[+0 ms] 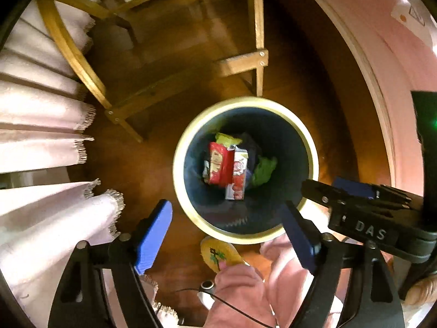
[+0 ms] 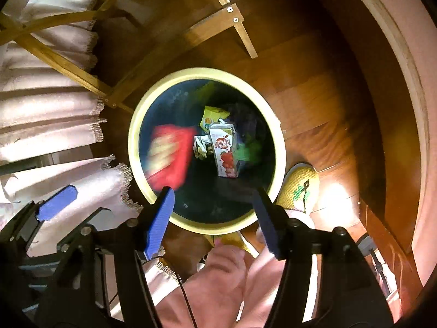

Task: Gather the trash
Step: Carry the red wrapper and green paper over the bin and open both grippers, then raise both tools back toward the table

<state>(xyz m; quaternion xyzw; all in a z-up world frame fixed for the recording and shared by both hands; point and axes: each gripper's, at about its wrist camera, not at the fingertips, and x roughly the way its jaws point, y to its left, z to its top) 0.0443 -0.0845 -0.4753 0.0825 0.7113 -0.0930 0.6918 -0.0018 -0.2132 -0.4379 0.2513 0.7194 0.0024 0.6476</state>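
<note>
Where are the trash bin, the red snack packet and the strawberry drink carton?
Trash bin [image 1: 191, 213]: left wrist view, on its cream rim, lower left.
Red snack packet [image 1: 220, 164]: left wrist view, on the packet's middle, inside the bin.
Strawberry drink carton [image 2: 225, 150]: right wrist view, on its printed front face.

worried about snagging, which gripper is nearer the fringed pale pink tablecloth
Left. The left gripper is beside the tablecloth's fringed edge; the right gripper is farther off, above the cream-rimmed round bin.

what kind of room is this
Probably a home dining or living room: a wooden floor, a table draped with a fringed pale tablecloth, wooden chair legs, and a round waste bin holding snack wrappers and a juice carton.
</note>
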